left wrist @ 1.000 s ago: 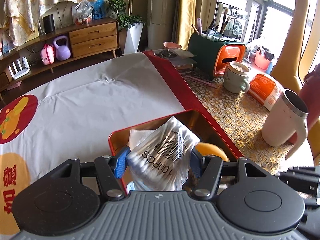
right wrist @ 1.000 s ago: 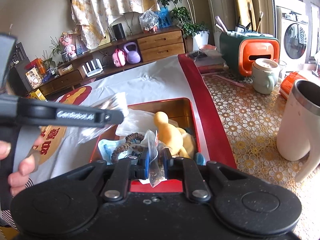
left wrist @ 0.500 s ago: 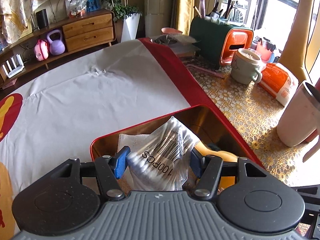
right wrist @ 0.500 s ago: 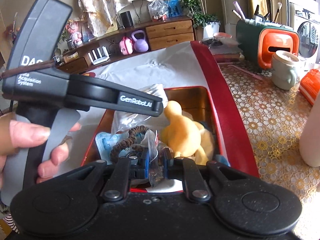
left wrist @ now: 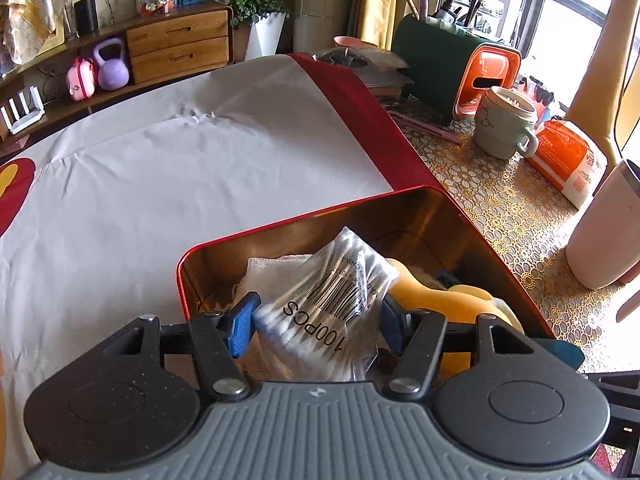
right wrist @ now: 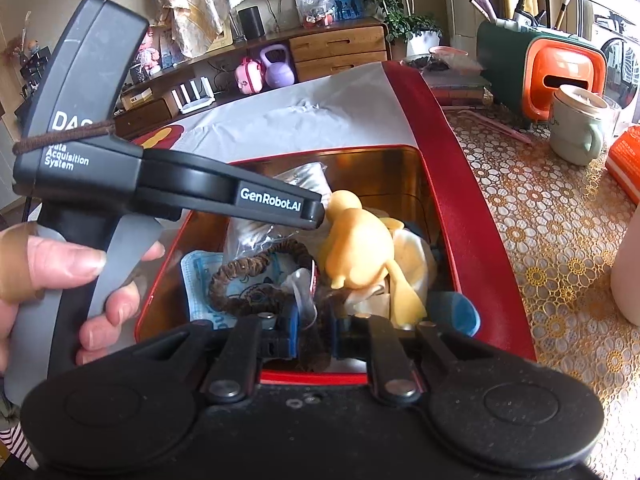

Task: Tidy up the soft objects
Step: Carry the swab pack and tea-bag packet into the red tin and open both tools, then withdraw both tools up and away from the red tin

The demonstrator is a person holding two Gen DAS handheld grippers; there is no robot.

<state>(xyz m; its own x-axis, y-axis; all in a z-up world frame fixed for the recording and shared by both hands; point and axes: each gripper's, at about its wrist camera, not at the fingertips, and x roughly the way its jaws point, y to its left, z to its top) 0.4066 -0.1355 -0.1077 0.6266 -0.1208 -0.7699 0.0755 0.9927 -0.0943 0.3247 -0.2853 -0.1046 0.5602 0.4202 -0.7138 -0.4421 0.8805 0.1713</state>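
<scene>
The left claw (left wrist: 316, 320) clamps a clear plastic bag of cotton swabs (left wrist: 328, 308) over the red metal tin (left wrist: 280, 232) (for dropping in); the right claw (right wrist: 314, 330) has just been opening around a small clear bag (right wrist: 302, 288) over the tin's near edge.

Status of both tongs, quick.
Left tongs: closed on the bag of cotton swabs, over the red tin.
Right tongs: just been opening; small plastic bag between them, grip unclear.

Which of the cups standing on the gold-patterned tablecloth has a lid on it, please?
The pale green ceramic mug beside the orange-fronted dark green box is lidded; the tall white tumbler at the right edge appears open-topped.
</scene>
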